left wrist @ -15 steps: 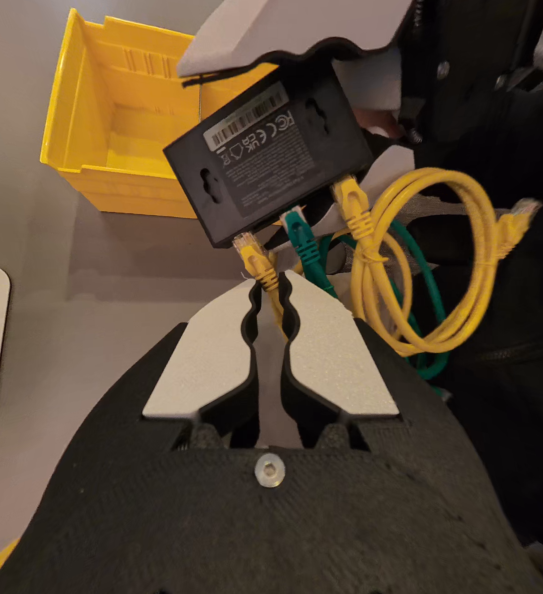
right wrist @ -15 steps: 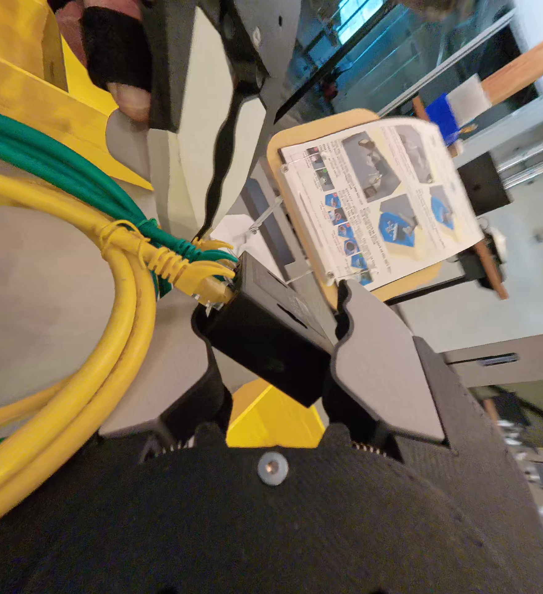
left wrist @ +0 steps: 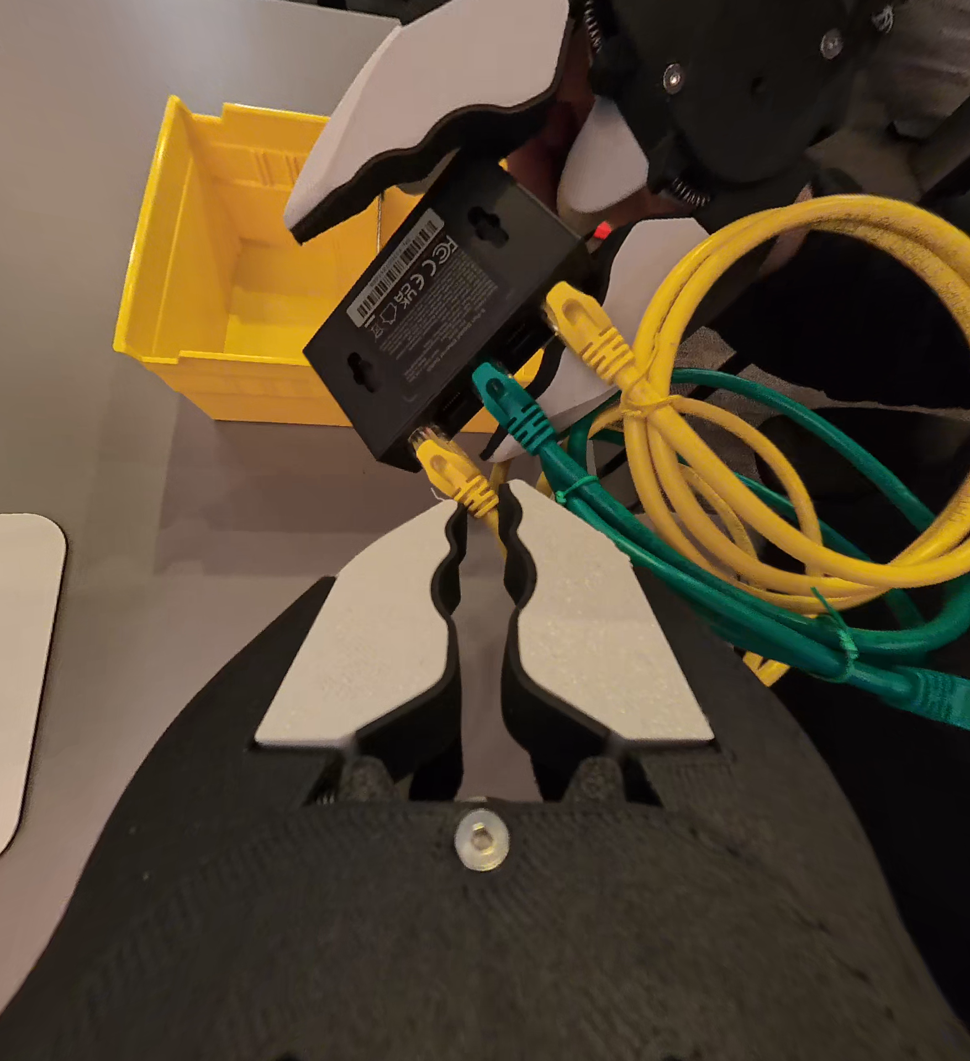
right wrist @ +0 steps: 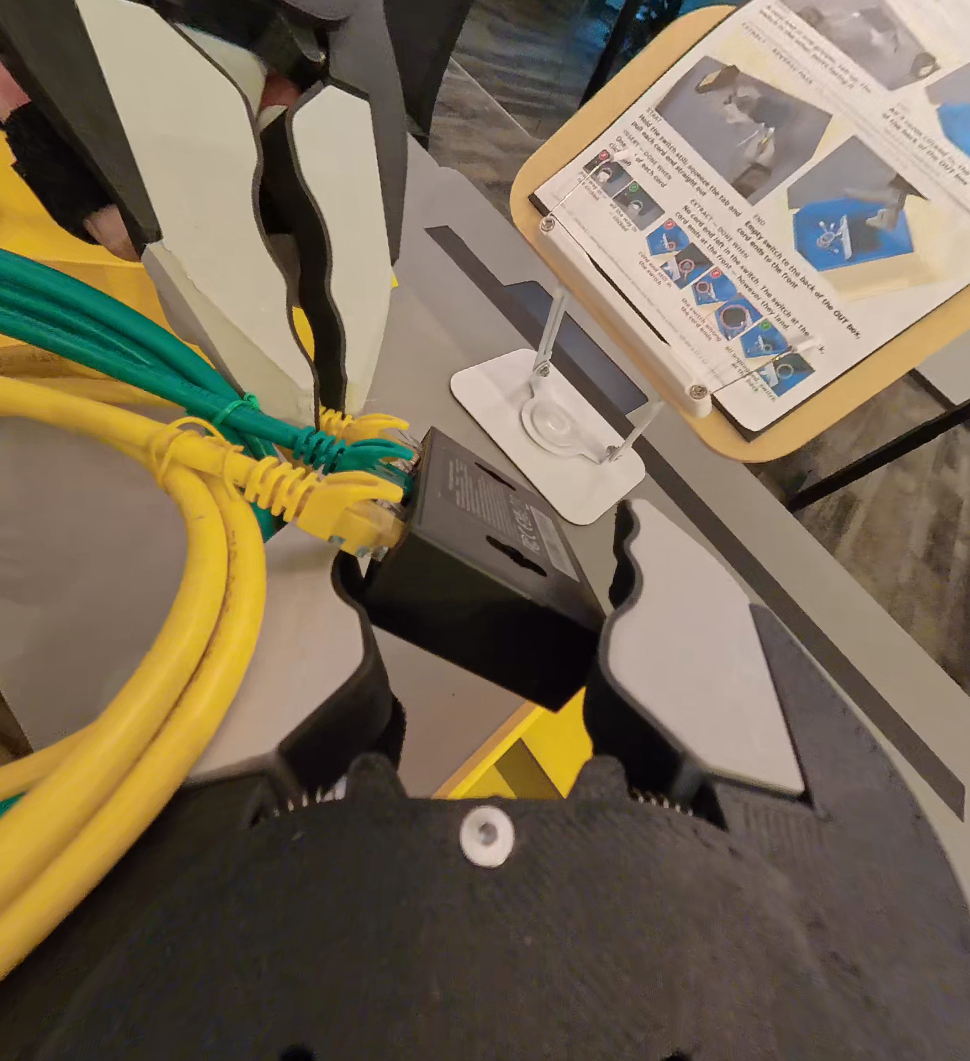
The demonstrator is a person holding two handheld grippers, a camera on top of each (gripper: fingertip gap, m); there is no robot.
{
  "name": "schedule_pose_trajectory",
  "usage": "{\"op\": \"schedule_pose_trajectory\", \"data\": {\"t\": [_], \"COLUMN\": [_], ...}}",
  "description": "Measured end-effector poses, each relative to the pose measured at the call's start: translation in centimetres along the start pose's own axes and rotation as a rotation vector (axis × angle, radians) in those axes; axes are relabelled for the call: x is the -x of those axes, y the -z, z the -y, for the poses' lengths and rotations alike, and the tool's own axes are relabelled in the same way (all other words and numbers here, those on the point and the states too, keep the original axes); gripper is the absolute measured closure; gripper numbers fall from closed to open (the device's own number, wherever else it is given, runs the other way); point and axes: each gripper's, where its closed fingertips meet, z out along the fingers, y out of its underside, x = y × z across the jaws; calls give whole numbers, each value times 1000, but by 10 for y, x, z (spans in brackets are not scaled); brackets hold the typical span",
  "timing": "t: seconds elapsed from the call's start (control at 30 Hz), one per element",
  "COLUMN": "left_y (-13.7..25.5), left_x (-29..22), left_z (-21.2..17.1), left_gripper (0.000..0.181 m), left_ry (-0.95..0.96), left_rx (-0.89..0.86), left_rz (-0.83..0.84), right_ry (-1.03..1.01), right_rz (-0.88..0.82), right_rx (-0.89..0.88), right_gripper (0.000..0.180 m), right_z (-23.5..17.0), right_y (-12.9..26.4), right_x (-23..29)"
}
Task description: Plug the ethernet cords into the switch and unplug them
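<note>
Currently left fingers (left wrist: pixel 480 505) pinch the yellow cord (left wrist: pixel 485 519) just behind its plug (left wrist: pixel 451 468), cord axis running straight out of the switch (left wrist: pixel 442 321). Right fingers (right wrist: pixel 482 574) clamp the switch, held above the worktop (left wrist: pixel 69 287). Green plug (left wrist: pixel 514 405) and second yellow plug (left wrist: pixel 586 327) sit alongside. Bin (left wrist: pixel 196 298) behind.

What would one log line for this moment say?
right hand-held gripper: clamps black switch | left hand-held gripper: closed on yellow cord at end port | plugged: two yellow, one green cord
</note>
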Motion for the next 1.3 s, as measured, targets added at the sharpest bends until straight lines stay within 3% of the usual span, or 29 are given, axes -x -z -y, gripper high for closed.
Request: {"op": "schedule_pose_trajectory", "data": {"t": [0.23,0.3,0.4,0.53,0.67,0.77,1.3], "left_y": [-3,-3,-2,-1,-1,-2,-6], "left_x": [0,1,6,6,8,5,9], "left_z": [0,1,3,2,0,0,3], "left_gripper": [171,171,171,171,171,170,171], "left_ry": [-17,-9,-11,-12,-60,-72,-66], "left_rx": [-28,-52,-88,-116,-126,-129,-179], "left_rz": [40,43,63,76,146,147,173], "right_ry": [-78,-47,-41,-20,-113,-181,-33], "right_rz": [41,74,70,34,-9,66,78], "right_rx": [-88,-126,-135,-148,-88,-101,-130], "right_gripper": [96,114,117,112,83,91,101], "right_z": [-3,1,1,3,-8,-9,4], "right_y": [-2,0,-3,-3,-8,-7,5], "right_x": [0,9,10,7,-3,1,3]}}
